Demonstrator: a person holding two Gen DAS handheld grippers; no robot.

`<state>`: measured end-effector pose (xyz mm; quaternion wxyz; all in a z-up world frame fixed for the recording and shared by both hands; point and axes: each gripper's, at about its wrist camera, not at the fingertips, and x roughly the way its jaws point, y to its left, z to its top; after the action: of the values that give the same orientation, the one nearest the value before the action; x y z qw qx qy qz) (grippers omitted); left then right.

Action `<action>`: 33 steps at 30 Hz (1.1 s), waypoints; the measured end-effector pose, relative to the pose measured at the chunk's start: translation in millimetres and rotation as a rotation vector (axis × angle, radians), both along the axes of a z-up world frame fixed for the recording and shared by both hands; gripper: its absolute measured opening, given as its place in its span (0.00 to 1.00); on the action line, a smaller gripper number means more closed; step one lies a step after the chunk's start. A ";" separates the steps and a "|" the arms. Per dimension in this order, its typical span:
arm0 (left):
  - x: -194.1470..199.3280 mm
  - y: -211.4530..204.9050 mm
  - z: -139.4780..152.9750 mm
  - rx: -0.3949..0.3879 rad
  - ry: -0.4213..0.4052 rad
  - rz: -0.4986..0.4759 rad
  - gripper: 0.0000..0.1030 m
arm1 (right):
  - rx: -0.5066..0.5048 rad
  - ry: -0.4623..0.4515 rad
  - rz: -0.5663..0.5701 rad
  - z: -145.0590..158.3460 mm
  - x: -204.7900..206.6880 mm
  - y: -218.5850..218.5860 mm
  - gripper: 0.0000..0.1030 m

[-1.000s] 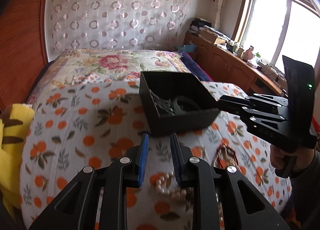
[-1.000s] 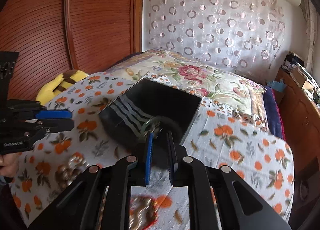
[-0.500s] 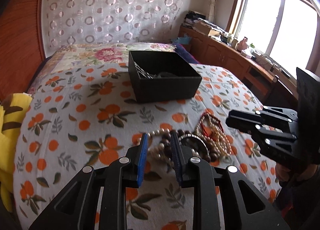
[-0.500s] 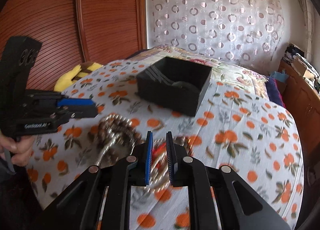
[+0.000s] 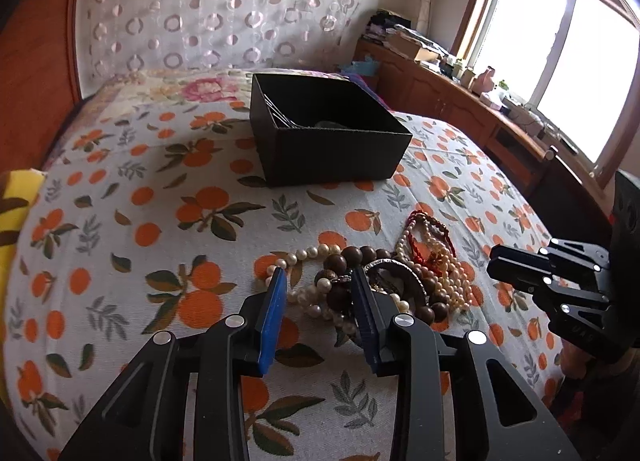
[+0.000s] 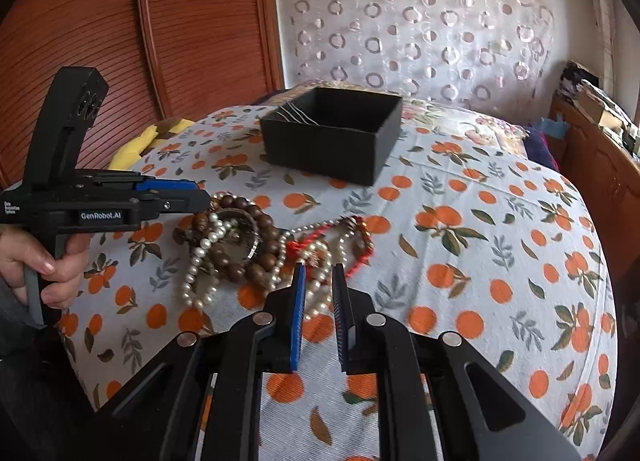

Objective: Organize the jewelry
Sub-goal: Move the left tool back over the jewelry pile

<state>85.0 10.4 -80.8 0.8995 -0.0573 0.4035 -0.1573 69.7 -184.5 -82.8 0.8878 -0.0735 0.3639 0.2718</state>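
One tangle of bracelets [image 5: 384, 281] on bed [image 5: 160, 221] | box [image 5: 328, 133] behind | left tongs [image 5: 320, 285] opening, empty | right tongs [image 6: 319, 277] narrowly apart, empty.

Daylight floods in from a window [image 5: 560, 61] at the far right, its panes blown out to white. The orange-print bedspread [image 5: 160, 221] is evenly lit and sharp. Fisheye distortion curves the edges, with dark corners.

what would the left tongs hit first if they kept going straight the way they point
Probably the jewelry pile: the left tongs, jaws opening, aim at the pearl strand and brown wooden beads on the bedspread. Depth is unclear.
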 end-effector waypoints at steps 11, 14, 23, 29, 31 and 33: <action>-8.9 2.4 3.3 -0.050 0.014 -0.030 0.00 | 0.009 -0.002 -0.013 2.5 -0.5 -6.3 0.15; -13.8 6.4 7.1 -0.051 0.001 -0.016 0.00 | 0.007 -0.003 -0.011 3.0 -1.0 -5.9 0.15; -19.3 21.7 33.5 -0.021 -0.075 0.020 0.00 | 0.007 -0.002 -0.013 2.4 -1.1 -6.5 0.15; 2.9 21.0 11.9 0.079 -0.004 0.030 0.02 | 0.006 -0.004 -0.013 2.3 -0.8 -6.6 0.15; 9.5 18.6 5.5 0.092 0.012 0.024 0.09 | 0.007 0.000 -0.013 1.7 -0.7 -7.0 0.15; 13.8 17.3 2.8 0.095 0.017 0.022 0.22 | 0.005 0.003 -0.013 0.3 -0.2 -6.9 0.15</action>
<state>98.8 27.8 -77.9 0.8994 -0.0202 0.4176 -0.1276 69.5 -191.4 -82.5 0.8893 -0.0686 0.3651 0.2669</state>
